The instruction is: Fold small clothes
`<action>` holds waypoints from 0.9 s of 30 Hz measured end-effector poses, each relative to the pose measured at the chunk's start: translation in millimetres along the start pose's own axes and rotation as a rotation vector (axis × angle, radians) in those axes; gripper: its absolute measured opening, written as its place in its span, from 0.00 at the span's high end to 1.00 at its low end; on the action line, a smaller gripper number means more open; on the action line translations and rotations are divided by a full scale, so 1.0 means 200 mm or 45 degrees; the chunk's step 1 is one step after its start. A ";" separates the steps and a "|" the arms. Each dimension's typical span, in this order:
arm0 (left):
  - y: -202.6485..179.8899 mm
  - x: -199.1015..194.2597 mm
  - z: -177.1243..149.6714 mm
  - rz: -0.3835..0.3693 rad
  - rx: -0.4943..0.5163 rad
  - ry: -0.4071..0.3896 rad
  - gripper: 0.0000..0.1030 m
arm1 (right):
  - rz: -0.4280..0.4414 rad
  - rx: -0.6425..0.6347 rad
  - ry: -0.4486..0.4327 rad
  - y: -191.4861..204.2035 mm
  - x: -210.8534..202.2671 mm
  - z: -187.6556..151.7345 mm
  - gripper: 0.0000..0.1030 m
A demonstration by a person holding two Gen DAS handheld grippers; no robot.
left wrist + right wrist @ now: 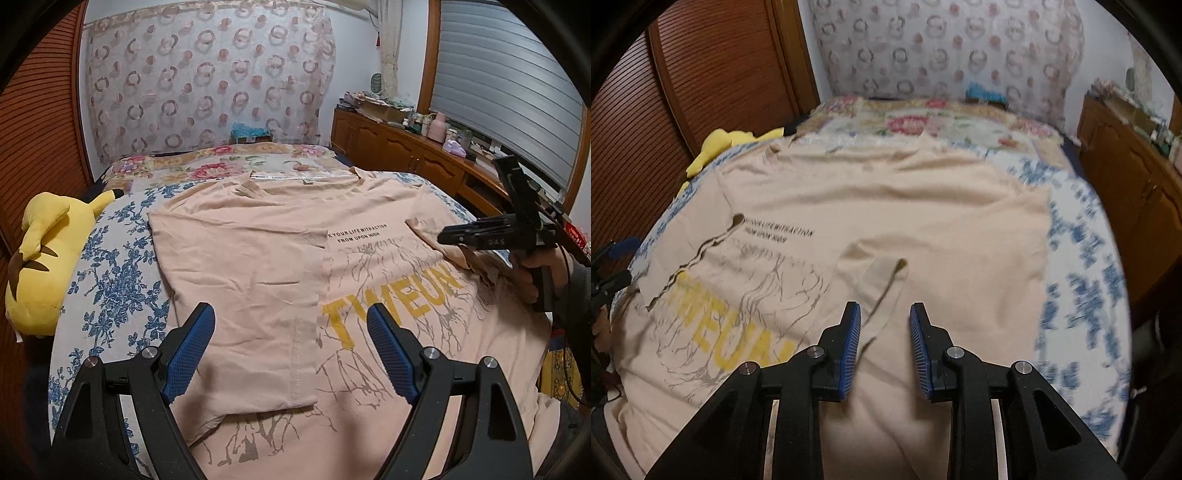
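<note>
Bed (pixel 110 266): fills most of both views, covered with a white sheet printed with blue flowers; a pink-flowered cover lies across its far end.
T-shirt (pixel 258 240): pale peach, spread flat across the middle of the bed, with its left side folded over onto the body. The fold's edge hides the start of the yellow letters and of two lines of small black text above them; a grey branch print spreads around the letters.
Sleeve (pixel 882 280): the right sleeve lies folded in onto the shirt's body, just ahead of the right tongs.
Plush toy (pixel 44 258): yellow, lying at the bed's left edge, apart from the shirt.
Left tongs (pixel 291 343): spread wide over the near part of the shirt, nothing between the blue pads (pixel 192 354).
Right tongs (pixel 885 334): parted by a narrow gap, low over the shirt. The sleeve's near edge runs into that gap, but the pads do not press on it.
Hand (pixel 539 273): grips the right tongs' handle at the shirt's right edge.
</note>
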State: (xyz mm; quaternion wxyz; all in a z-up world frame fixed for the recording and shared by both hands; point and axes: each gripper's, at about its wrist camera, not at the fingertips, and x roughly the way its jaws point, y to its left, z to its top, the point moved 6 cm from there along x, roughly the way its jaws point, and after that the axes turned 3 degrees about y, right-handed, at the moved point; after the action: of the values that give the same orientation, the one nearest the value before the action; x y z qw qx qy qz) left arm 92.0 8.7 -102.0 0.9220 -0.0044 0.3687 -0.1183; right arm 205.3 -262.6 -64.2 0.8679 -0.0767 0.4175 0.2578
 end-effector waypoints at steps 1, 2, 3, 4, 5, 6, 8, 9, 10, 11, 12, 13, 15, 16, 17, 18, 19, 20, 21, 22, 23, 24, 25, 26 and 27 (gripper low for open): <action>0.00 0.00 0.00 -0.001 -0.001 0.000 0.17 | -0.001 -0.005 -0.019 0.02 0.00 0.02 0.72; 0.00 0.00 0.00 -0.001 -0.005 0.001 0.17 | 0.026 -0.004 -0.015 0.04 0.01 0.03 0.72; 0.00 0.00 0.00 0.000 -0.008 0.002 0.17 | 0.060 -0.001 -0.017 0.06 0.02 0.04 0.72; 0.00 0.00 0.00 0.001 -0.009 0.002 0.17 | 0.092 -0.003 -0.013 0.09 0.03 0.05 0.72; 0.00 0.00 0.00 0.002 -0.012 0.002 0.17 | 0.108 -0.013 -0.012 0.11 0.04 0.06 0.72; 0.00 0.00 0.00 0.003 -0.017 0.001 0.17 | 0.113 -0.030 -0.013 0.15 0.05 0.07 0.72; 0.00 0.00 0.00 0.001 -0.022 0.002 0.17 | 0.164 -0.069 0.003 0.23 0.07 0.08 0.72; 0.01 0.00 -0.01 0.003 -0.024 0.002 0.17 | 0.177 -0.092 0.008 0.28 0.07 0.09 0.72; 0.01 0.00 -0.01 0.003 -0.025 0.002 0.17 | 0.177 -0.110 0.005 0.30 0.07 0.09 0.72; 0.01 -0.01 -0.01 0.003 -0.027 0.001 0.17 | 0.192 -0.124 0.002 0.34 0.06 0.09 0.72; 0.01 -0.01 -0.01 0.003 -0.028 0.001 0.17 | 0.224 -0.126 0.001 0.36 0.06 0.09 0.72; 0.01 -0.01 -0.01 0.004 -0.027 0.001 0.17 | 0.247 -0.128 -0.010 0.37 0.04 0.09 0.72; 0.01 -0.01 -0.01 0.002 -0.030 -0.002 0.17 | 0.234 -0.150 -0.036 0.40 0.00 0.09 0.72; 0.02 -0.01 -0.01 0.001 -0.029 -0.002 0.17 | 0.218 -0.158 -0.050 0.39 -0.03 0.09 0.72; 0.01 -0.01 -0.01 -0.001 -0.029 -0.003 0.17 | 0.202 -0.161 -0.064 0.38 -0.05 0.08 0.72; 0.02 -0.01 -0.01 -0.002 -0.029 -0.004 0.17 | 0.183 -0.163 -0.079 0.37 -0.08 0.05 0.72; 0.02 -0.01 -0.01 -0.003 -0.029 -0.004 0.17 | 0.161 -0.165 -0.093 0.34 -0.12 0.03 0.72; 0.03 -0.01 -0.01 -0.004 -0.029 -0.003 0.17 | 0.135 -0.162 -0.107 0.31 -0.15 0.01 0.72; 0.03 -0.01 -0.01 -0.004 -0.029 -0.004 0.17 | 0.108 -0.158 -0.118 0.28 -0.18 -0.02 0.72; 0.03 -0.01 -0.01 -0.001 -0.030 -0.005 0.17 | 0.081 -0.154 -0.124 0.27 -0.21 -0.06 0.72; 0.03 -0.01 -0.01 -0.002 -0.032 -0.006 0.17 | 0.052 -0.147 -0.125 0.25 -0.22 -0.09 0.72; 0.03 -0.01 -0.01 -0.005 -0.032 -0.005 0.17 | 0.020 -0.139 -0.122 0.22 -0.23 -0.13 0.72; 0.03 -0.01 -0.01 -0.004 -0.031 -0.004 0.17 | 0.003 -0.131 -0.117 0.22 -0.24 -0.17 0.72; 0.02 -0.01 -0.01 -0.005 -0.031 -0.003 0.17 | -0.002 -0.126 -0.108 0.23 -0.24 -0.19 0.72; 0.02 -0.01 -0.01 -0.006 -0.029 -0.001 0.17 | -0.005 -0.123 -0.095 0.23 -0.24 -0.23 0.72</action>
State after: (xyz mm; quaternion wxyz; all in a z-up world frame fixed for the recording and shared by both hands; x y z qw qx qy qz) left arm 89.4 14.0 -103.1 0.9218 -0.0159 0.3696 -0.1162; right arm 125.7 -258.7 -53.5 0.8786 -0.1096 0.3720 0.2788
